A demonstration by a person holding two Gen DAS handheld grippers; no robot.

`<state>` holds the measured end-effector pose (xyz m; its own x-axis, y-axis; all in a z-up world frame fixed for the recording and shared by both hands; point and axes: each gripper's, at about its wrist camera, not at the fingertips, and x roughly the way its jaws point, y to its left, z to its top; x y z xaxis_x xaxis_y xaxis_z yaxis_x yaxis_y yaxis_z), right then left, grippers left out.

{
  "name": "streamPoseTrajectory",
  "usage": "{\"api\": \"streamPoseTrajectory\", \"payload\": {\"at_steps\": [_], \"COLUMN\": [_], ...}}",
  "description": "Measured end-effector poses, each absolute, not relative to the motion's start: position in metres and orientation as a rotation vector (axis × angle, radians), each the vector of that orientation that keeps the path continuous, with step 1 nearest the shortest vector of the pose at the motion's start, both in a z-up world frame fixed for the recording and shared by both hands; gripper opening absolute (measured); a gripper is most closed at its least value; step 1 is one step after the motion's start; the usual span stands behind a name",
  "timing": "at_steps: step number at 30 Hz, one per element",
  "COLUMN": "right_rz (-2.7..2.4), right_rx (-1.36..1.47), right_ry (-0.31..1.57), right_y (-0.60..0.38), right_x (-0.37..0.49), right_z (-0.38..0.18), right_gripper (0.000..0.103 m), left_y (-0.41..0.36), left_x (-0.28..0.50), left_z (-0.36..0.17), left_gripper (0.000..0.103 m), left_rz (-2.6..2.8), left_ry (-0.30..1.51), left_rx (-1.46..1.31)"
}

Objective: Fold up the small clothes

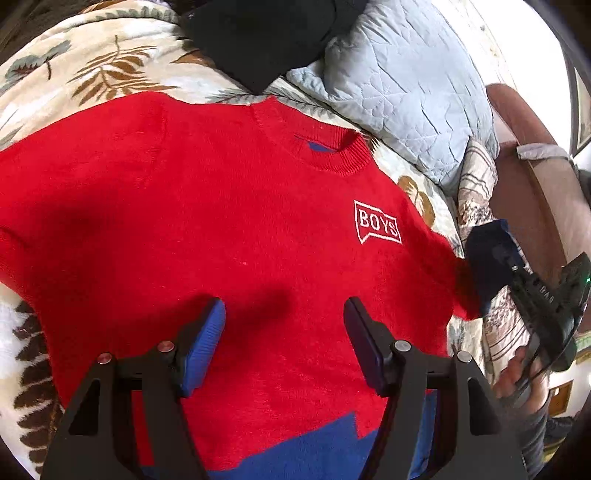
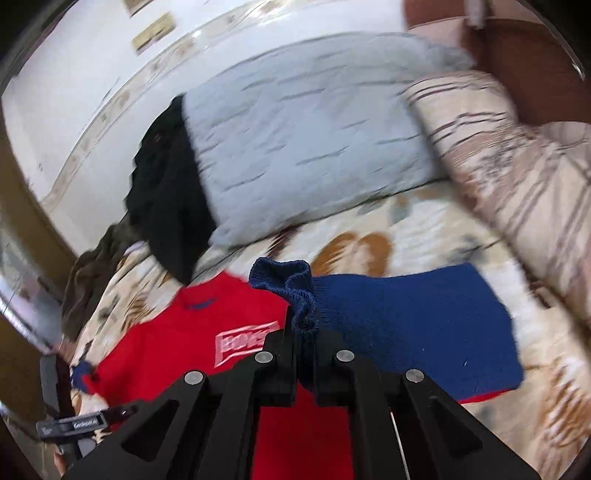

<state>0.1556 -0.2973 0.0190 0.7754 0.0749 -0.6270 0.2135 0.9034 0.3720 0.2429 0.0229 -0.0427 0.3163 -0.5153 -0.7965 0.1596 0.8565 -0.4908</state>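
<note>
A red knitted sweater (image 1: pixel 221 221) with a white "BOYS" logo (image 1: pixel 376 223) lies front up on the bed, with a blue band at its hem. My left gripper (image 1: pixel 284 306) stands open over the lower chest with nothing between its pads. At the right edge my right gripper (image 1: pixel 509 266) is shut on the navy cuff (image 1: pixel 484 251). In the right wrist view the right gripper (image 2: pixel 304 332) pinches the bunched cuff (image 2: pixel 284 280). The navy sleeve (image 2: pixel 406 325) stretches to the right over the bedspread, and the sweater (image 2: pixel 155 350) lies to the left.
A leaf-print bedspread (image 1: pixel 92 66) covers the bed. A light blue quilted pillow (image 1: pixel 399 81) and a black garment (image 1: pixel 258 33) lie beyond the collar. A striped pillow (image 2: pixel 509 166) and a brown headboard (image 1: pixel 517 177) are at the right. A hand (image 1: pixel 517 373) grips the right gripper's handle.
</note>
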Motion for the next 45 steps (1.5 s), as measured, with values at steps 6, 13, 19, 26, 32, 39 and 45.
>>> {"api": "streamPoseTrajectory", "payload": {"at_steps": [6, 13, 19, 26, 32, 39, 45], "right_rz": [0.038, 0.139, 0.211, 0.267, 0.244, -0.008, -0.093], "right_rx": [0.42, 0.375, 0.388, 0.417, 0.427, 0.476, 0.687], "right_ry": [0.748, 0.812, 0.927, 1.037, 0.899, 0.831, 0.836], "right_y": [-0.231, -0.164, -0.125, -0.119, -0.18, -0.289, -0.346], "right_x": [0.187, 0.212, 0.224, 0.211, 0.168, 0.11, 0.077], "right_z": [0.003, -0.013, -0.041, -0.044, 0.02, 0.029, -0.021], "right_gripper": [0.005, 0.005, 0.013, 0.025, 0.039, 0.048, 0.048], "left_y": [0.041, 0.06, 0.067, 0.057, 0.04, 0.016, -0.007], "left_x": [0.248, 0.255, 0.259, 0.26, 0.255, 0.249, 0.245], "left_z": [-0.039, -0.034, -0.034, -0.037, -0.037, -0.039, -0.055], "left_gripper": [0.066, 0.066, 0.066, 0.066, 0.066, 0.066, 0.066], "left_rz": [-0.454, -0.45, -0.436, -0.465, -0.542, -0.605, -0.66], "left_ry": [1.164, 1.149, 1.146, 1.164, 1.183, 1.228, 1.303], "left_rx": [-0.422, -0.483, -0.505, -0.503, -0.507, -0.504, -0.518]}}
